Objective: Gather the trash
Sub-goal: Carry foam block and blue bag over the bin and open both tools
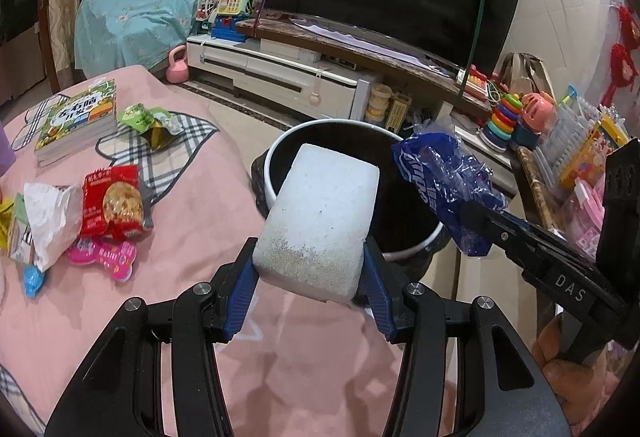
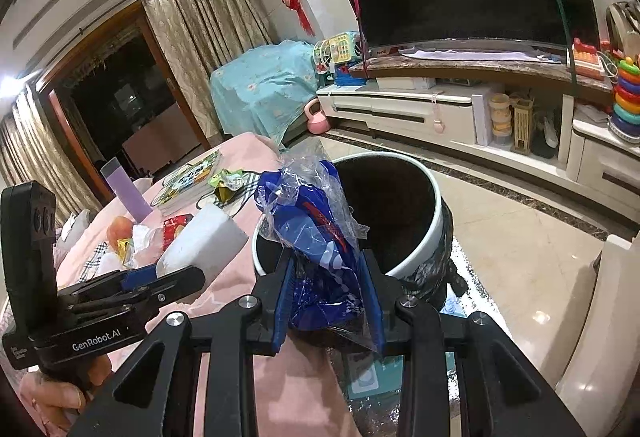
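Two items in hand: one white foam block (image 1: 318,217) and one crumpled blue plastic wrapper (image 1: 444,181), each carried by its own gripper over or beside the bin.
Step in hand: the carry-to-bin stage of collecting trash, judged from both pieces hanging at the mouth of the round bin (image 1: 276,153), which has a white rim and a dark liner.
Left gripper (image 1: 310,277): clamped on the near end of the foam block, blue pads pressing its two sides; the block's far end reaches over the bin's near rim.
Right gripper (image 2: 328,289): closed on the blue wrapper, whose loose clear film rises above the pads and sits in front of the bin opening.
Bin position: on the floor, just beside the edge of the pink-covered worktop (image 1: 120,317).
Next move: likely bring each piece fully above the dark opening, then part the pads; the light wrapper may cling to a pad.
Trash left on the worktop: one red snack packet (image 1: 114,203), one white crumpled bag (image 1: 52,217), one pink bone-shaped packet (image 1: 102,257), one green wrapper (image 1: 150,125), grouped toward the left edge; smaller scraps there are too cut off to count.
Not trash, by my reading: one stack of books (image 1: 76,121) near the far left corner.
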`<action>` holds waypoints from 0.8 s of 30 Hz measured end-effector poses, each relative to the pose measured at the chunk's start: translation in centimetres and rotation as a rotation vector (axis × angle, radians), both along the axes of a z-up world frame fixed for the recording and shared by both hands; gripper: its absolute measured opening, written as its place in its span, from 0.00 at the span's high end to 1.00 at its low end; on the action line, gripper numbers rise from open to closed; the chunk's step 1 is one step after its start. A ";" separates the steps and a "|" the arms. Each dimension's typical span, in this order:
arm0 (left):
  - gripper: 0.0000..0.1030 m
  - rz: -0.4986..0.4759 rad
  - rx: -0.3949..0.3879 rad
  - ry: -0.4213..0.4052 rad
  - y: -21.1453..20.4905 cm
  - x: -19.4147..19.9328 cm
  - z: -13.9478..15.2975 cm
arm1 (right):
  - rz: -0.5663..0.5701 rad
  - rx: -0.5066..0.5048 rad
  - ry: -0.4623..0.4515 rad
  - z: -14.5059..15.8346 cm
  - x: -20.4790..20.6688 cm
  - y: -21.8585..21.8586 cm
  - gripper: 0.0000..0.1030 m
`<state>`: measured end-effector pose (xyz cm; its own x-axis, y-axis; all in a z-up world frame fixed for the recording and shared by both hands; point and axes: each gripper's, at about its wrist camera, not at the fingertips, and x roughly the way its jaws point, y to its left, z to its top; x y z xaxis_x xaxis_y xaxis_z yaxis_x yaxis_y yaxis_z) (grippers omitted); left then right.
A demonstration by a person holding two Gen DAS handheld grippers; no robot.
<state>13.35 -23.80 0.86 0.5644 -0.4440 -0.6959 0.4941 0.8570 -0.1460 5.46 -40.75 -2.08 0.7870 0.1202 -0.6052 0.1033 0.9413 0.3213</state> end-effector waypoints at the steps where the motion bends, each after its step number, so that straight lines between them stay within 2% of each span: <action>1: 0.52 -0.001 0.002 -0.001 -0.2 0.1 0.0 | -0.002 -0.001 0.001 0.0 0.1 -0.1 0.69; 24: 0.52 -0.033 0.063 0.022 -4.0 4.1 -0.9 | -0.003 -0.044 0.101 -0.5 4.4 -1.8 0.69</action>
